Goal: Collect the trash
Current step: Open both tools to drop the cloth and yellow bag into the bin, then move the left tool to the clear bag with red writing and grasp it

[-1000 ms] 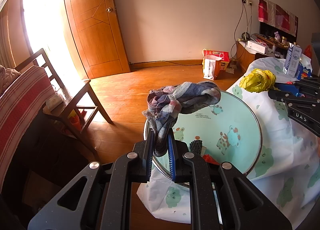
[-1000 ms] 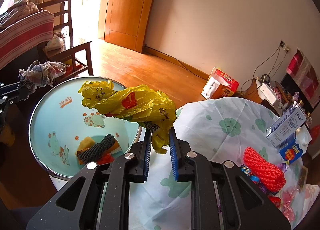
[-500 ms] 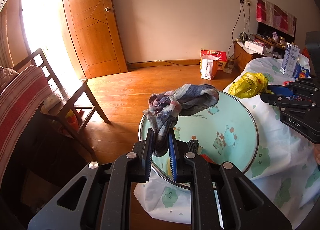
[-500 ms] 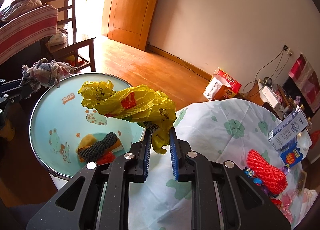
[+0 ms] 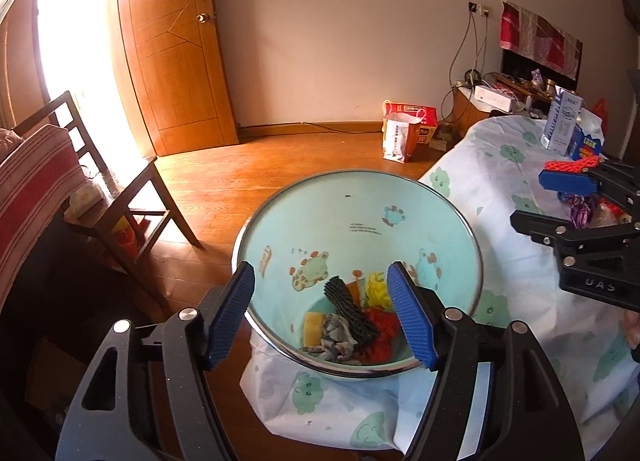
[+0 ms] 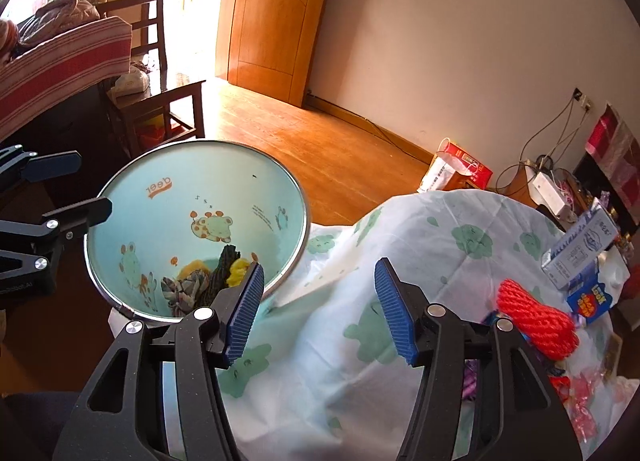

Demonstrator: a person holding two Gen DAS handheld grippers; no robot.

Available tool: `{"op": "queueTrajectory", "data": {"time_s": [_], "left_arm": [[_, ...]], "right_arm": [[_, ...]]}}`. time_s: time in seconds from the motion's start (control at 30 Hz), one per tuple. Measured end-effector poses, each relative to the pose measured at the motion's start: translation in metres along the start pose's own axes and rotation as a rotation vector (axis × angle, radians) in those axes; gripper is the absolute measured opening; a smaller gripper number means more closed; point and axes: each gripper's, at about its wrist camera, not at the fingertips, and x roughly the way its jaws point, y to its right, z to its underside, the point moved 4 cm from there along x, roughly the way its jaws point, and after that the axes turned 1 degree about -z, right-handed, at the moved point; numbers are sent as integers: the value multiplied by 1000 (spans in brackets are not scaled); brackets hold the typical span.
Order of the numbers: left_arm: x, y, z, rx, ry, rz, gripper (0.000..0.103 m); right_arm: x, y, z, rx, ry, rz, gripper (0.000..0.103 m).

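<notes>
A light blue bin with cartoon animals stands beside the cloth-covered table; it also shows in the right wrist view. Inside lie a plaid rag, a yellow bag, a black mesh piece and red scraps. My left gripper is open and empty above the bin's near rim. My right gripper is open and empty over the table edge next to the bin. A red net lies on the table.
A carton, a blue box and wrappers sit at the table's right. A wooden chair and striped bedding are left of the bin. A paper bag stands on the floor by the wall.
Both grippers opened. The plaid rag dropped from the left one and the yellow bag from the right one; both now lie in the bin. The right gripper moved back over the table.
</notes>
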Motion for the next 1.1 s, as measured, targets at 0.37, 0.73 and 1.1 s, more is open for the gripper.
{"op": "queueTrajectory", "data": {"time_s": [0.37,0.73,1.1], "left_arm": [[3,99,9,116,-17,113,88],[-21,233,-5,235,21,297,88],[-18,324,10,359,-40,439,60]], "right_arm": [[-114,137,122,275,35,241,65],[-171,229,235,526,16,427,66],[-183,265,292,665,17,464,66]]}}
